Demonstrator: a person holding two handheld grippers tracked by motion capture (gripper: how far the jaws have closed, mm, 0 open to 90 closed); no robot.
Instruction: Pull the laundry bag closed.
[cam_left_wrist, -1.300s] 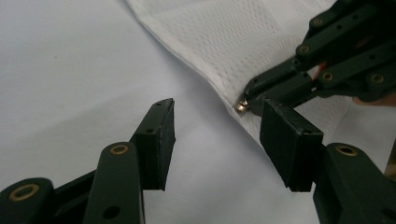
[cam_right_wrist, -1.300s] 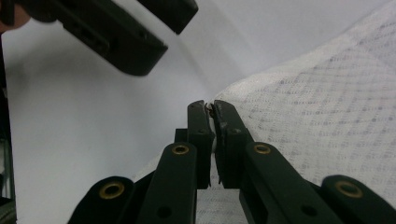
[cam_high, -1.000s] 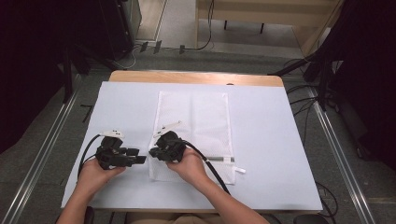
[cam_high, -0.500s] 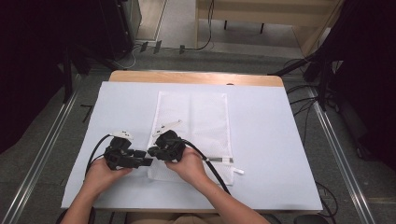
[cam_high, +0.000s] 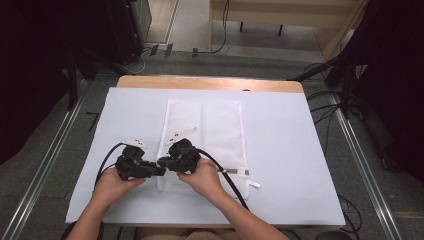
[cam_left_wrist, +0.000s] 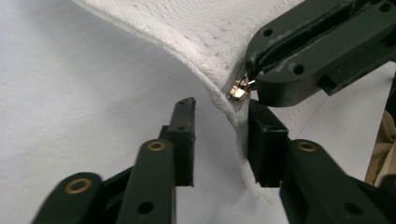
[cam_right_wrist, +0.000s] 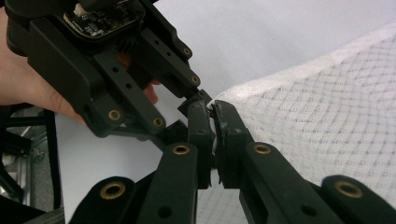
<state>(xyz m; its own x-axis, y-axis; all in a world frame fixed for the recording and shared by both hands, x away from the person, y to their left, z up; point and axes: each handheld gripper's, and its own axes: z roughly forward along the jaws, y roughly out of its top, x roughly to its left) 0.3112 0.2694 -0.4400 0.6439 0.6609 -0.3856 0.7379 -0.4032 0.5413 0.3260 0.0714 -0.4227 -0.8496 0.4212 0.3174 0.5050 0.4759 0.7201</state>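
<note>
Mesh laundry bag (cam_high: 220, 130) is lying flat on the table's white sheet (cam_high: 300, 150); my right gripper (cam_right_wrist: 212, 109) is pinching its near corner taut while my left gripper (cam_left_wrist: 219, 126) is closing half-open jaws toward the zipper pull (cam_left_wrist: 239, 90), gripping nothing yet.

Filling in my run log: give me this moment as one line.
right gripper: shut on mesh bag corner | left gripper: fingers closing around zipper pull, not yet pressing | table

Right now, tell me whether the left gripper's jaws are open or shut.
Open. The left gripper has just been closing, yet a gap remains between its pads beside the mesh bag's zipper pull; nothing is pinched.
</note>
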